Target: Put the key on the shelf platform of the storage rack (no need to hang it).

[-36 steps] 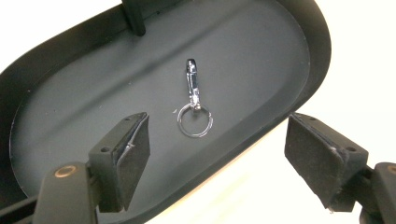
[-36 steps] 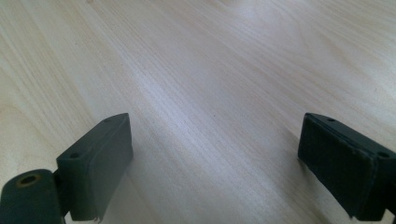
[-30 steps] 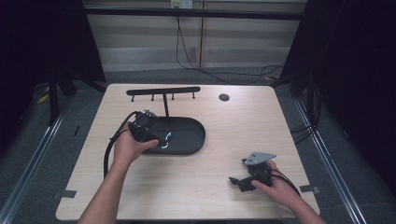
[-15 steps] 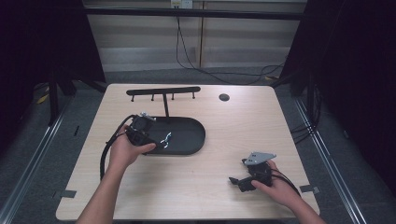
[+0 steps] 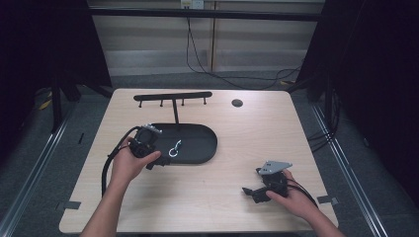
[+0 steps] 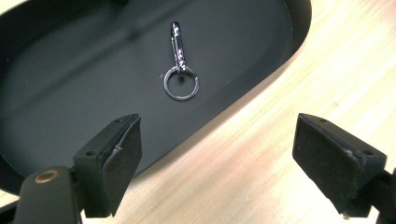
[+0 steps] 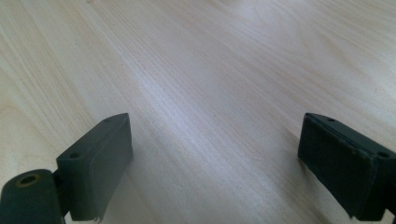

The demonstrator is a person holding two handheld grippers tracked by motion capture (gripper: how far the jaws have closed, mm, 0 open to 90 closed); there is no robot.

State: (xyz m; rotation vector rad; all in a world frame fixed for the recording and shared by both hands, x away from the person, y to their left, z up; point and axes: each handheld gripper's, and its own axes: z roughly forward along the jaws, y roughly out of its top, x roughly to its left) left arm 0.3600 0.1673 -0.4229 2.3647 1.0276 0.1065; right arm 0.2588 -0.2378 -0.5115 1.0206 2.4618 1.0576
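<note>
A small metal clip with a key ring (image 5: 175, 148) lies flat inside a black oval tray (image 5: 203, 137) near the middle of the table. My left gripper (image 5: 157, 160) hovers at the tray's near-left rim. In the left gripper view the clip (image 6: 180, 70) rests on the tray floor (image 6: 70, 70) beyond the left gripper (image 6: 217, 140). Its jaws have just been opening and stand wide with nothing between them. My right gripper (image 5: 252, 191) rests low over bare wood at the near right. In the right gripper view, my right gripper (image 7: 215, 140) is open and empty.
A black peg rack (image 5: 173, 96) on a thin post rises from the tray's far side. A dark round grommet (image 5: 237, 102) sits in the tabletop at the back. The left gripper's cable (image 5: 109, 160) loops beside the left hand.
My left gripper has drawn back a little toward the near-left, away from the clip, which stays in the tray. The right hand has kept still.
</note>
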